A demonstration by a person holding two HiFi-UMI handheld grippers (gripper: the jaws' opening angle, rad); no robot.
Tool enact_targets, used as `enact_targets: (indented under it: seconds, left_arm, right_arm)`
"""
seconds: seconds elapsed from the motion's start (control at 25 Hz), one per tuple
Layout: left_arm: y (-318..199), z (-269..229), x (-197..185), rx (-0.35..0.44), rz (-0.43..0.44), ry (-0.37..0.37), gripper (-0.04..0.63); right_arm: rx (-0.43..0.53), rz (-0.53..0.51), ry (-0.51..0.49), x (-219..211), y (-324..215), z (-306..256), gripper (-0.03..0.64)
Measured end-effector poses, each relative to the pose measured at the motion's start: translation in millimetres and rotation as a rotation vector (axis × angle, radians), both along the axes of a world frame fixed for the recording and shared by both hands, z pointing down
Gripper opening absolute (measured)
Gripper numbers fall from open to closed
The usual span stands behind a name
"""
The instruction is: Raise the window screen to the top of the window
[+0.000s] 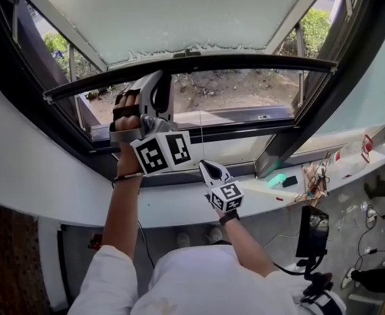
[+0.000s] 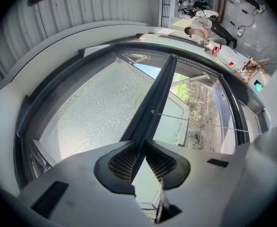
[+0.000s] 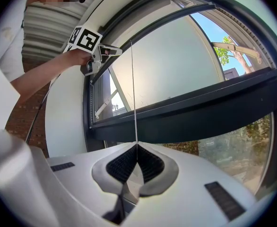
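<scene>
The window screen (image 1: 173,12) is pale mesh with a dark bottom bar (image 1: 245,63) across the window. My left gripper (image 1: 154,84) is raised to that bar and shut on it left of its middle; in the left gripper view the bar (image 2: 155,98) runs between the pads (image 2: 122,162). A thin pull cord (image 1: 202,133) hangs from the bar. Below it, my right gripper (image 1: 205,166) is shut on the cord, which runs straight up from the jaws (image 3: 133,93). The right gripper view also shows the left gripper (image 3: 98,56) at the bar's end.
The dark window frame (image 1: 350,64) surrounds the opening, with an outward-tilted sash (image 1: 232,120) below the bar. The white sill (image 1: 179,205) carries a green object (image 1: 276,180) and a tangle of wires (image 1: 314,179). A dark screen (image 1: 312,231) stands below on the right.
</scene>
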State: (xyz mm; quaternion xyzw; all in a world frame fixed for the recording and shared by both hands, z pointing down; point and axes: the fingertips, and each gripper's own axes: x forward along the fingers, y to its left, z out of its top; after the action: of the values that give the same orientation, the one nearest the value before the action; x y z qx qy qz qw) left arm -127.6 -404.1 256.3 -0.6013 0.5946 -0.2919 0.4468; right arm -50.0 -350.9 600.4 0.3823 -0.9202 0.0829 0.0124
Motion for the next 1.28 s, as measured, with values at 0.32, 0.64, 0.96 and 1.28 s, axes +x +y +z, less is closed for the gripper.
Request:
enact_targets:
  seconds: [0.32, 0.64, 0.96, 1.28]
  left_arm:
    - [-1, -8, -1, 0.026, 0.008, 0.011, 0.054]
    - [-6, -21, -3, 0.058, 0.013, 0.026, 0.054]
    - [-5, -52, -5, 0.108, 0.008, 0.027, 0.054]
    - [-6, -62, -6, 0.127, 0.006, 0.018, 0.054]
  right_arm:
    - [0.022, -0.002, 0.0, -2, -2, -8, 0.002]
    - [0.053, 0.023, -0.02, 6, -5, -23, 0.002]
    - [0.119, 0.001, -0.055, 1, -3, -56, 0.002]
    - [0.161, 0.018, -0.049, 4, -3, -67, 0.002]
